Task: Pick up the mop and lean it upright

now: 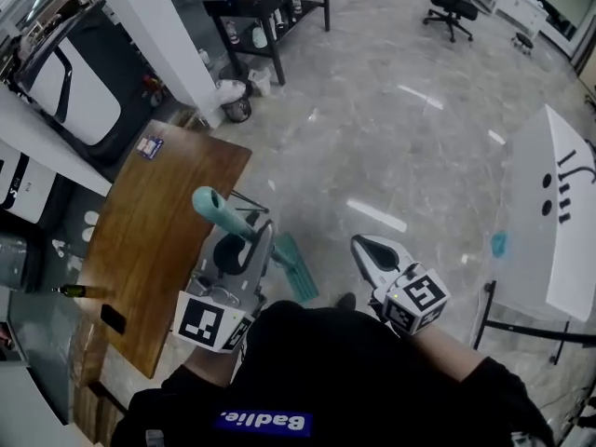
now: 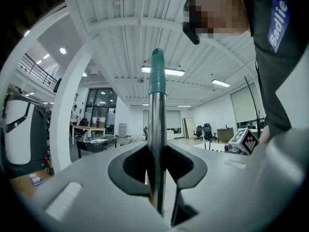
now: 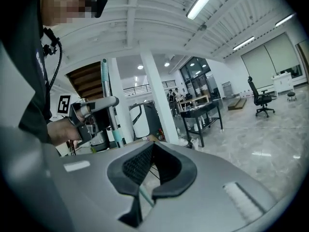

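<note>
- Mop (image 1: 223, 214): its handle stands close to upright just right of the table (image 1: 140, 240). The teal grip is on top and the head (image 1: 296, 270) is down by the floor. I cannot tell whether the head touches the floor.
- My left gripper (image 1: 263, 238) is pinched on the bare metal part of the handle, below the teal grip.
- My right gripper (image 1: 361, 246) is apart from the mop, its jaws pressed together on nothing.
- Risk, left side: the head or handle could catch the table edge as I carry it, and that would twist the mop in my grip.
- Risk, middle: the metal looks smooth and I hold it at one spot only. The heavy head could make it slide or swivel between the pads.
- Risk, right side: the floor looks polished. Once leaned, the head could skid out and the mop would fall, the more so if I lean it too flat.
</note>
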Demonstrator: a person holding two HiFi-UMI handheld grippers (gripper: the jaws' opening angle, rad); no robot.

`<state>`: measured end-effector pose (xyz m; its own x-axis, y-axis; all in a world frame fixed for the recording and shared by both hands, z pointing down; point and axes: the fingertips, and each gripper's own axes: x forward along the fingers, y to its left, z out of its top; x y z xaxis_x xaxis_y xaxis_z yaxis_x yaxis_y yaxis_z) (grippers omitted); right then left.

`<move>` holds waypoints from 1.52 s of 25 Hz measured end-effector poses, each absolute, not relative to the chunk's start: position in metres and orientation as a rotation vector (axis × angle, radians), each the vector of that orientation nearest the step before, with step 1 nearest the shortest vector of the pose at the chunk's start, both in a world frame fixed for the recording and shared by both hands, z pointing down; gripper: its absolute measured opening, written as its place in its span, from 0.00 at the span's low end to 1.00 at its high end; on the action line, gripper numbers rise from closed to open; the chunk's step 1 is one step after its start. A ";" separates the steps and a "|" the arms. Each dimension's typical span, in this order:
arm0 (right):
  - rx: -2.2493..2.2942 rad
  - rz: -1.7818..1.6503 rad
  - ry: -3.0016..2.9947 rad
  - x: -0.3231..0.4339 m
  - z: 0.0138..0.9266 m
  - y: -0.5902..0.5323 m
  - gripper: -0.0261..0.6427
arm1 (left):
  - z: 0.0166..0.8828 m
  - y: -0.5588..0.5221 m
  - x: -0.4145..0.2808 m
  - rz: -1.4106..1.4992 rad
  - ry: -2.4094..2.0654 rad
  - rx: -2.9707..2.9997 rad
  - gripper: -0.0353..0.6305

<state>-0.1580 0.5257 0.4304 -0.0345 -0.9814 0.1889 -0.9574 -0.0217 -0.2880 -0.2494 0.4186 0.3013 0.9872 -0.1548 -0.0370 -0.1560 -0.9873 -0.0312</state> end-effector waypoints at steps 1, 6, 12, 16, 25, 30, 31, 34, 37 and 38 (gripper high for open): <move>-2.126 -0.547 2.141 -0.147 0.434 0.524 0.04 | 0.300 0.416 -0.236 0.061 0.247 -3.102 0.20; -2.164 -0.617 2.061 -0.094 0.449 0.509 0.04 | 0.298 0.393 -0.180 0.111 0.198 -3.146 0.20; -2.274 -0.612 2.003 -0.037 0.453 0.462 0.04 | 0.320 0.349 -0.112 0.151 0.050 -3.199 0.20; -2.380 -0.621 1.918 0.012 0.439 0.424 0.04 | 0.325 0.313 -0.069 0.157 -0.087 -3.224 0.20; -2.392 -0.598 1.964 0.060 0.425 0.309 0.04 | 0.339 0.206 -0.005 0.076 -0.121 -3.238 0.20; -2.318 -0.613 2.007 0.104 0.432 0.262 0.04 | 0.342 0.149 0.023 0.032 0.051 -3.209 0.20; -2.291 -0.619 2.029 0.113 0.436 0.250 0.04 | 0.344 0.138 0.029 0.025 0.095 -3.201 0.20; -2.194 -0.611 2.122 0.145 0.443 0.210 0.04 | 0.344 0.106 0.051 0.006 0.233 -3.171 0.20; -2.087 -0.581 2.227 0.193 0.437 0.157 0.04 | 0.341 0.066 0.081 -0.025 0.403 -3.131 0.20; -2.047 -0.575 2.260 0.210 0.433 0.139 0.04 | 0.340 0.054 0.089 -0.045 0.470 -3.118 0.20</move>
<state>0.2100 0.1393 0.4332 -0.1294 -0.9677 0.2161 -0.9534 0.0615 -0.2954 0.0893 0.0538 0.3399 0.9551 -0.2948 0.0299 -0.2952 -0.9554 0.0078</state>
